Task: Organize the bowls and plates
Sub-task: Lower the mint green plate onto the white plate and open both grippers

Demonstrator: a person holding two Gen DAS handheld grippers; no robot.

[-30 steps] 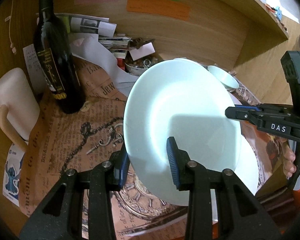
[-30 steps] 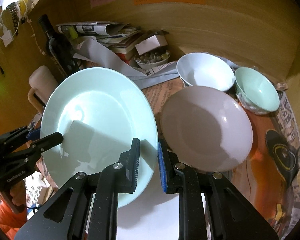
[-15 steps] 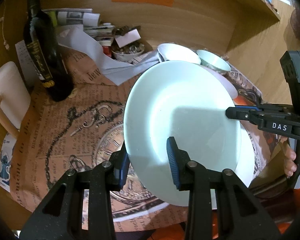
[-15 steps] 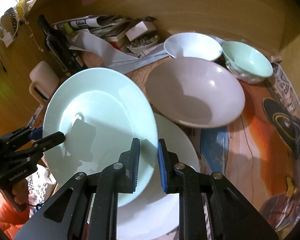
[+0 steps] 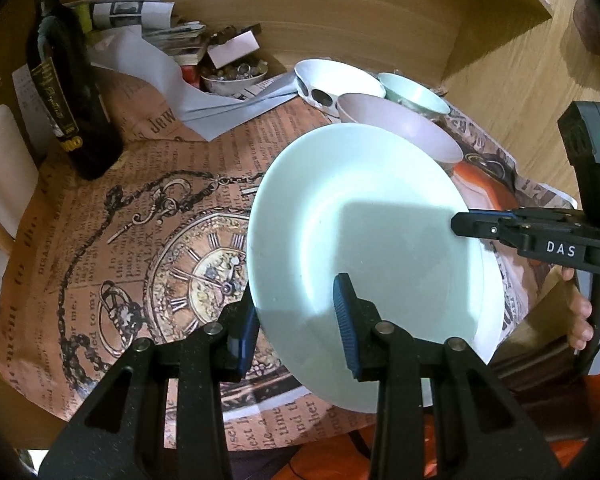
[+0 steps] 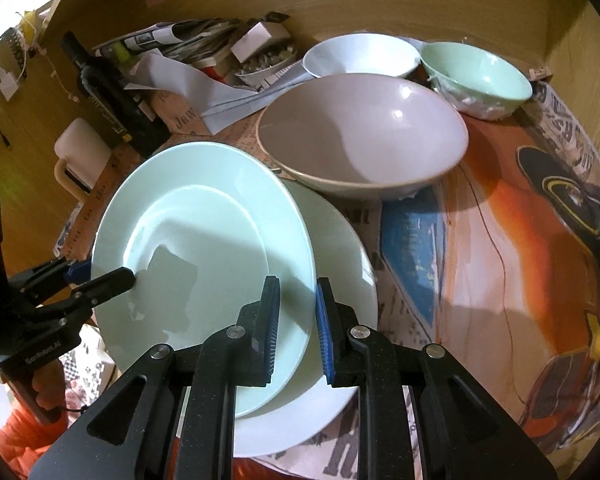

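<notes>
Left gripper [image 5: 296,322]: clamped on round pale-green ceramic plate [image 5: 364,248]'s left rim.
Right gripper [image 6: 298,330]: pinching its right rim.
Plate: above white plate [image 6: 340,248].

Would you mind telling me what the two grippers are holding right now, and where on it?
Both hold the pale green plate by its rim: the left gripper on one edge, the right gripper on the opposite edge, over the white plate.

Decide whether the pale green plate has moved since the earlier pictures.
Yes. The pale green plate has come down over the white plate, closer to the pink bowl.
</notes>
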